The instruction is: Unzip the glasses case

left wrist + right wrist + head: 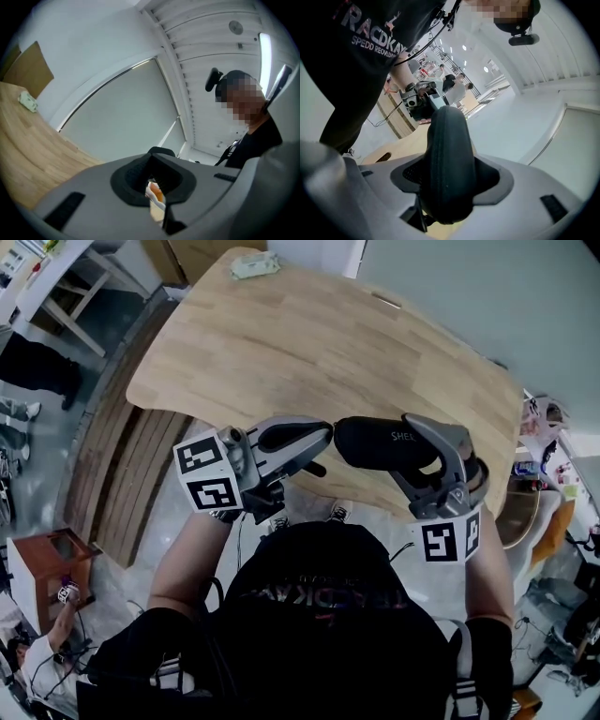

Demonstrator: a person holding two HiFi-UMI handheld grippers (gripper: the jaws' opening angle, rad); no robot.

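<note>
A: Where is the glasses case (pixel 380 443)?

B: Off the desk (pixel 309 343), over its near edge, lying about level in the right hand-held gripper (pixel 420 451). That gripper's 2 jaws stand wide and press on the case's sides. 1 rounded end of the case sticks out toward the left.

A: And the zip?

B: In the right gripper view the zip line runs along the case's edge, facing the camera. It looks closed along the part that shows.

A: The left hand-held gripper (pixel 323 435)?

B: Its jaws are fully together, with the tips right at the free end of the case. Whether the zip pull is pinched between them I cannot make out.

A: Anything else on the desk?

B: 1 small pale-green thing (pixel 253 265) at the far edge, well apart from the case.
</note>
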